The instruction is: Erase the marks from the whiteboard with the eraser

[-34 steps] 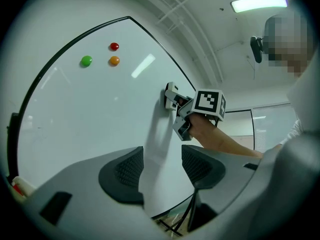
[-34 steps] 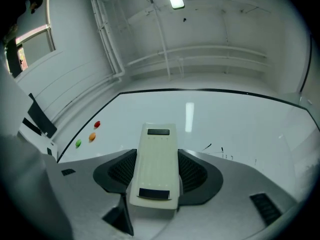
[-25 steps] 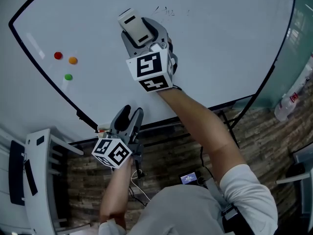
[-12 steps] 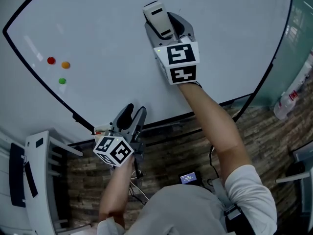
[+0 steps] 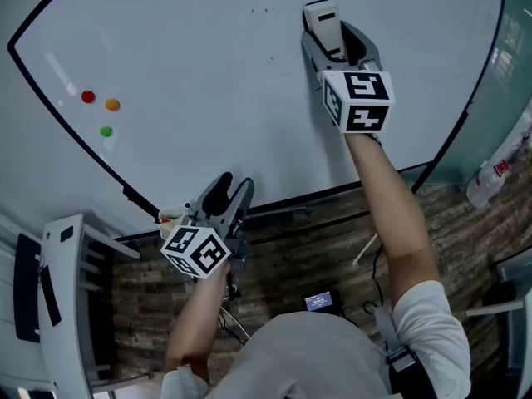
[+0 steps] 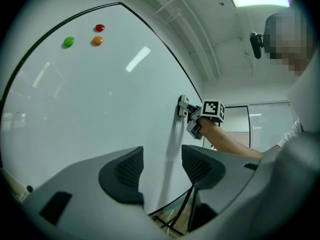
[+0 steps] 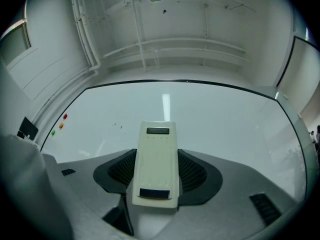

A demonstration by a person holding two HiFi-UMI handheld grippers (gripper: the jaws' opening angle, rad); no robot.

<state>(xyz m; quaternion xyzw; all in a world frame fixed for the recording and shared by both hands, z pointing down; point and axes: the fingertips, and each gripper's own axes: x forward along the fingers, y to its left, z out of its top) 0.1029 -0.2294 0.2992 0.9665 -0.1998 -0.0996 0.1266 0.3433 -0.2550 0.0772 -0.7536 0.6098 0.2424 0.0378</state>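
The whiteboard (image 5: 191, 98) fills the upper part of the head view. My right gripper (image 5: 326, 32) is shut on a cream-white eraser (image 5: 323, 21) and presses it against the board at the upper right. In the right gripper view the eraser (image 7: 156, 161) lies between the dark pads. A few faint dark specks (image 5: 259, 11) remain left of the eraser. My left gripper (image 5: 226, 194) hangs at the board's lower edge, open with nothing between its fingers (image 6: 121, 171).
Three round magnets, red (image 5: 87, 96), orange (image 5: 112, 104) and green (image 5: 105, 130), sit on the board's left side. A white chair (image 5: 71, 306) stands at the lower left. A plastic bottle (image 5: 490, 177) stands at the right edge. Wood-pattern floor lies below.
My right gripper has swept the eraser to the right across the board's top, and the scribble there is mostly gone. The left gripper has barely moved.
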